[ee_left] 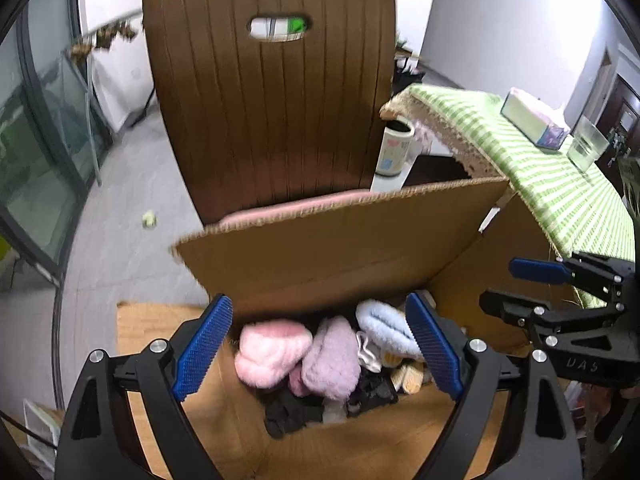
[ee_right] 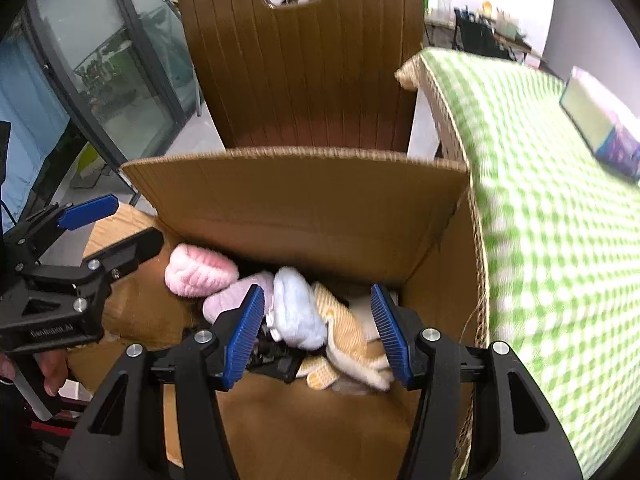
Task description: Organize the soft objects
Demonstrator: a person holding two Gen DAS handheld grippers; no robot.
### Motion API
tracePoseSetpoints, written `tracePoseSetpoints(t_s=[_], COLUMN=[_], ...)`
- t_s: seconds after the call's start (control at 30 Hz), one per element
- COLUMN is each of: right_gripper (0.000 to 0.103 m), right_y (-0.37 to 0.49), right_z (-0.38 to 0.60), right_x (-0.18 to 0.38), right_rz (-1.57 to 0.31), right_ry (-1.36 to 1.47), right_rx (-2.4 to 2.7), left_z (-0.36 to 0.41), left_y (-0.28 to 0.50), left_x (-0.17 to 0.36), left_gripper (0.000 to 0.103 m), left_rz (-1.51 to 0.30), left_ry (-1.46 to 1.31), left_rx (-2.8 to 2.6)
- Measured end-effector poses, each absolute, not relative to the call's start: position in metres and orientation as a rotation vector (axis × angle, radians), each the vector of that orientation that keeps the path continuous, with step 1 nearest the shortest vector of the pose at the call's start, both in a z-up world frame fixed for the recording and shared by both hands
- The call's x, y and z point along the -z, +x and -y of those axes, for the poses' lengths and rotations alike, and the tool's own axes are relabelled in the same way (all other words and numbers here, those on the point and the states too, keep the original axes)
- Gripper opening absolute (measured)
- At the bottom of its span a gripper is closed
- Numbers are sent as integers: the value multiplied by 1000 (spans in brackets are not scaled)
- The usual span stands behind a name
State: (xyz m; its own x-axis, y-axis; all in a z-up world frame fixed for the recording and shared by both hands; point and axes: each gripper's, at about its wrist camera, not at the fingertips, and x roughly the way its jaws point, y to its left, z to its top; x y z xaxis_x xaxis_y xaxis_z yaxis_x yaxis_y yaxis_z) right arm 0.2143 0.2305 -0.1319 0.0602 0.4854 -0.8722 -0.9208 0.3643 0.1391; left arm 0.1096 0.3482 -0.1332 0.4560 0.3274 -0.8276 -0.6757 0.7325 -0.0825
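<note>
a brown chair fills the top of the frame, behind the cardboard box at centre. soft socks lie piled low in the box. my left claw and right claw both gape over them, gripping nothing.

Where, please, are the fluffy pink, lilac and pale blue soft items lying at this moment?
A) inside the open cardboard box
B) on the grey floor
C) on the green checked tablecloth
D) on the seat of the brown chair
A: the pink item, lilac item and pale blue item sit heaped inside the cardboard box, below its raised flap.
</note>
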Motion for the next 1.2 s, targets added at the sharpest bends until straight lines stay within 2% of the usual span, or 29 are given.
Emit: tracePoseSetpoints(t_s=[0.2,0.33,0.5,0.63,0.73,0.8,1.2], right_gripper=[54,66,74,85,85,85,85], right_y=[216,216,210,193,178,175,170], right_z=[-211,-193,-167,-128,-108,-101,-71], right_x=[122,96,66,34,20,15,16], right_rz=[-1010,-920,-794,-520,-339,-309,-310], right_ry=[-472,-400,-309,-197,-202,-199,-177], right_rx=[-1137,-1139,-1129,-1152,-1107,-1087,-1016], left_z=[-342,-321,-306,-285,-270,-263,-231], left_y=[103,95,88,74,67,63,63], left_x=[126,100,74,51,42,38,24], left_gripper=[86,86,86,86,86,86,86], left_rz=[-909,-799,-681,-488,-383,-349,-310], left_ry=[-454,-361,-356,-271,-197,-195,-167], left_rx=[-679,-697,-738,-791,-836,-829,-758])
